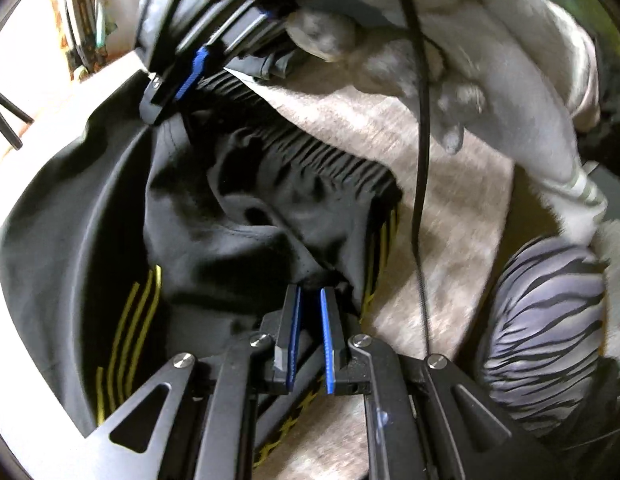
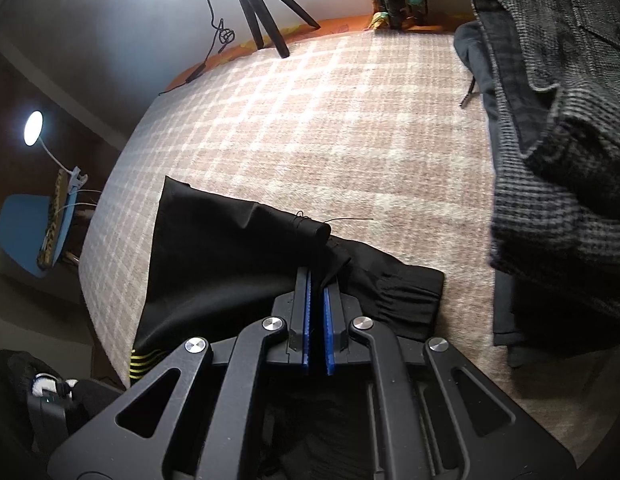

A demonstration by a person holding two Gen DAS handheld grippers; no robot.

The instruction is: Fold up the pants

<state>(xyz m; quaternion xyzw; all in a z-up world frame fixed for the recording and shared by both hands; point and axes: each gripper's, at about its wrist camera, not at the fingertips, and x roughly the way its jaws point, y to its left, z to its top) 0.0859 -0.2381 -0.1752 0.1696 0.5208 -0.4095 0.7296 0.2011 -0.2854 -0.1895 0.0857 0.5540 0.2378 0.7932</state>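
Here, black track pants with 3 yellow side stripes (image 1: 214, 216) lie bunched on a beige-and-white checked woven blanket (image 2: 310, 120), the ribbed elastic waistband (image 1: 310, 152) rumpled across the middle of the left wrist view. The left gripper (image 1: 310, 292) has its 2 blue-padded fingers close together with a narrow gap, their tips at a dark fold of the pants; whether cloth is pinched between them cannot be told. Above it in the same view, the right gripper (image 1: 166, 96) reaches down onto the waistband edge, carried by a hand in a grey glove (image 1: 410, 60) with a black cable (image 1: 420, 160) trailing past it. A grey cushion with black zebra stripes (image 1: 542, 332) sits at the right of that view.

In the right wrist view, the right gripper (image 2: 317, 280) shows its 2 blue pads nearly together, with black fabric gathered between the tips, so it appears to be nipping the pants (image 2: 238, 240). The gathered waistband (image 2: 406, 296) lies just right of the fingers, while a flat corner of the pants spreads to the left, yellow stripes visible near the blanket's edge. A pile of dark grey houndstooth garments (image 2: 558, 140) rests on the blanket well to the right. A black tripod (image 2: 262, 8) stands at the far edge, and a lit white desk lamp (image 2: 34, 128) glows beside a blue chair (image 2: 26, 232) at left.
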